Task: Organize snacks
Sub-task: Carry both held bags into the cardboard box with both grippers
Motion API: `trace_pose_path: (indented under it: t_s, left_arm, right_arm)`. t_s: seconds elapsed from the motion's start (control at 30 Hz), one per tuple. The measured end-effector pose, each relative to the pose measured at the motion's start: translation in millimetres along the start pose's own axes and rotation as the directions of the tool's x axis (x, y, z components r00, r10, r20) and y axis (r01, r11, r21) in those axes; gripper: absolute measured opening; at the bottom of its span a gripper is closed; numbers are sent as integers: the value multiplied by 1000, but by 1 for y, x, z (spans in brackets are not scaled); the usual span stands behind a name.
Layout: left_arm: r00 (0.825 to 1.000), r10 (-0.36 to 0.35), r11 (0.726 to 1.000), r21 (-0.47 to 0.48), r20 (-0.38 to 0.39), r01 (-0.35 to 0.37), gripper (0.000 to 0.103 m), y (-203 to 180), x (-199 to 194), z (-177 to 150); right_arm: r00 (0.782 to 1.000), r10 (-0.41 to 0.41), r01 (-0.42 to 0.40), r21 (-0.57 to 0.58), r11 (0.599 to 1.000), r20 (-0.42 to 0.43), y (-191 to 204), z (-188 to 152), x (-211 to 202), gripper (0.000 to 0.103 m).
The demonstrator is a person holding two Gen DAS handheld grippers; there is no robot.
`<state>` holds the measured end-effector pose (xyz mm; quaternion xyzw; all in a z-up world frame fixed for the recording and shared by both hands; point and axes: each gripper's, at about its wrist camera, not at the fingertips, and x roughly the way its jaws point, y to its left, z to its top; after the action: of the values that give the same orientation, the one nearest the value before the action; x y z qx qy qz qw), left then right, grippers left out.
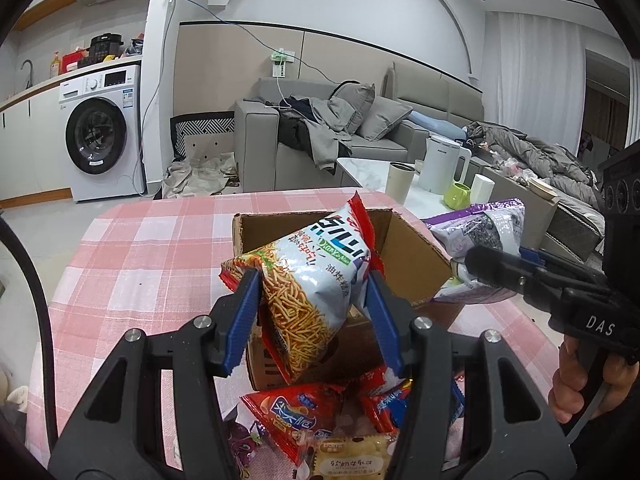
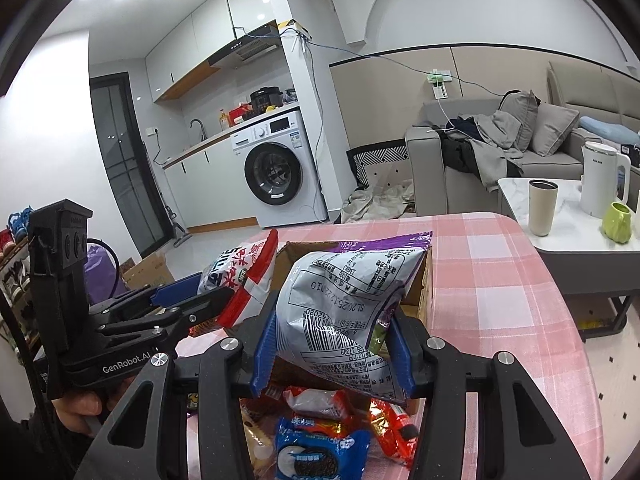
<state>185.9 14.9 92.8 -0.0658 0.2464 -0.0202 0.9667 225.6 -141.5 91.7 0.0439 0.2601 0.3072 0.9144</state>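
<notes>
My left gripper (image 1: 312,292) is shut on a red and white bag of fried noodle snacks (image 1: 312,280), held above the near edge of an open cardboard box (image 1: 408,248). My right gripper (image 2: 332,336) is shut on a silver and purple snack bag (image 2: 348,300), held over the same box (image 2: 424,292). In the left wrist view the right gripper (image 1: 492,264) holds the purple bag (image 1: 480,232) at the box's right side. In the right wrist view the left gripper (image 2: 216,292) holds the noodle bag (image 2: 244,276) to the left.
Several loose snack packs lie on the pink checked tablecloth (image 1: 152,248) in front of the box: a red pack (image 1: 296,412), a biscuit pack (image 1: 348,456), a blue cookie pack (image 2: 320,452). A low white table (image 2: 568,232) with cups and a kettle stands to the right.
</notes>
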Motion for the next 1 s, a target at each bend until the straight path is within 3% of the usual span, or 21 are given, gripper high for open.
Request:
trace_pose_path:
  t_s: [0.6,1.0]
  left_arm:
    - [999,23,1000,4,-25,-23,50,11,48,5]
    - [999,41,998,53,-17,-40,50,7,62,1]
  right_arm:
    - [999,-4,5,17,1000,-47,-2,9,47,49]
    - [998,-11,12,15,1000,-56,-3,8,52,49]
